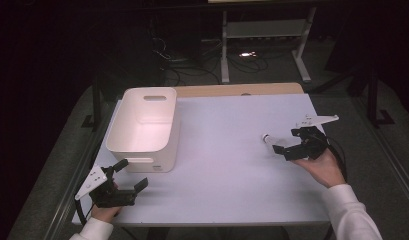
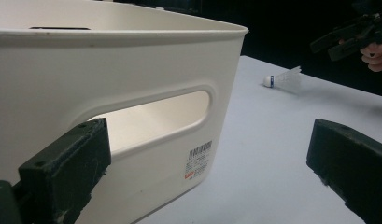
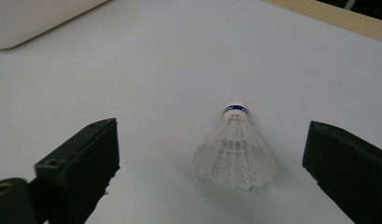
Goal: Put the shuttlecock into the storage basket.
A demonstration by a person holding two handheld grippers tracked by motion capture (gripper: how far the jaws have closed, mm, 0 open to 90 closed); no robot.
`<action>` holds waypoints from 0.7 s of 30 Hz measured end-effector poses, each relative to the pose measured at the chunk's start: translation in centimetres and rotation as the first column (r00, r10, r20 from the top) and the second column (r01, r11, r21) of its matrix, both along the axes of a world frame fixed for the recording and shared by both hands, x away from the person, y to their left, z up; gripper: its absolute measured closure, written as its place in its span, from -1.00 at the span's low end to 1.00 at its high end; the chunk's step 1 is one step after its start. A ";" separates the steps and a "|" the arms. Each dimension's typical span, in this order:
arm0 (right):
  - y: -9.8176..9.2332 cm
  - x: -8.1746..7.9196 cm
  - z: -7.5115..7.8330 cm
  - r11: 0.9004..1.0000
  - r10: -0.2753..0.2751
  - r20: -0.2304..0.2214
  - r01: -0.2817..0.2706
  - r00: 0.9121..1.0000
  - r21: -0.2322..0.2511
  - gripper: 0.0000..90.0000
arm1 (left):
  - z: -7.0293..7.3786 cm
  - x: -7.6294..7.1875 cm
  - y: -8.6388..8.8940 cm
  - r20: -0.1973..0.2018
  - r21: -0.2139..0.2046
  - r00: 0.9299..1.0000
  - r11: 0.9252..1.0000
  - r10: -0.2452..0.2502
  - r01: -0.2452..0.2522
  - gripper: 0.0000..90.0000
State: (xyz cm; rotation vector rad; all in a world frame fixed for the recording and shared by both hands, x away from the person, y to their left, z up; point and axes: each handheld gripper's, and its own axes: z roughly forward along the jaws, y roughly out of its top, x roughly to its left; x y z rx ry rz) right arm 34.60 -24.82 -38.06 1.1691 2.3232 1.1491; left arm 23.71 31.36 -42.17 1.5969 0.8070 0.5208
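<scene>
I am lining up my right claw (image 3: 212,172), spread wide, around the shuttlecock (image 3: 235,149) lying on the table (image 1: 227,165), well apart from the white bin (image 1: 144,125). My left claw (image 1: 126,176) waits spread beside the bin. Next I probably close gently on the feathers.

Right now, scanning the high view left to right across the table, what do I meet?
Left gripper → white bin → shuttlecock → right gripper, open around the shuttlecock's skirt end.
</scene>
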 end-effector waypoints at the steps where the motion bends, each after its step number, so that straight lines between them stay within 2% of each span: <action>1: 0.0 0.1 0.1 1.000 -0.002 -0.002 0.002 1.000 -0.003 -0.91 | 0.0 0.0 0.0 0.001 -0.004 1.000 1.000 0.000 0.000 -1.00; 4: 0.0 0.5 0.2 1.000 -0.005 -0.006 0.005 1.000 -0.007 -0.86 | 0.0 0.0 0.0 0.001 0.000 1.000 1.000 -0.001 0.001 -1.00; 5: -0.1 0.7 0.4 1.000 -0.003 -0.015 0.003 1.000 -0.012 -0.75 | 0.0 0.0 0.0 -0.001 -0.003 1.000 1.000 0.000 0.000 -1.00; 6: -0.1 0.7 0.4 1.000 -0.003 -0.015 0.003 1.000 -0.012 -0.75 | 0.0 0.0 0.0 0.000 -0.003 1.000 1.000 -0.001 0.001 -1.00; 7: -0.1 1.0 0.5 1.000 0.001 -0.041 -0.001 0.999 -0.007 -0.64 | 0.0 0.0 -0.1 -0.003 -0.006 1.000 1.000 -0.001 0.001 -1.00; 8: -0.1 1.0 0.5 1.000 0.001 -0.041 -0.001 0.999 -0.007 -0.64 | 0.0 0.0 -0.1 -0.003 -0.005 1.000 1.000 -0.002 0.002 -1.00; 10: -0.1 1.4 0.6 1.000 0.005 -0.036 -0.006 0.999 -0.029 -0.44 | 0.0 0.0 -0.1 -0.002 -0.009 1.000 1.000 -0.003 0.003 -1.00; 13: -0.1 1.6 0.6 1.000 -0.003 -0.039 0.001 0.999 -0.029 -0.43 | 0.0 0.0 0.0 -0.001 -0.006 1.000 1.000 -0.004 0.004 -1.00; 17: 0.0 1.8 0.5 1.000 -0.005 -0.051 0.003 0.999 -0.031 -0.29 | 0.0 0.0 -0.1 -0.004 -0.008 1.000 1.000 -0.005 0.005 -1.00; 21: 0.0 2.4 0.7 0.998 -0.023 -0.072 0.019 0.997 -0.064 0.09 | 0.0 0.0 0.0 -0.005 0.000 1.000 1.000 -0.005 0.005 -1.00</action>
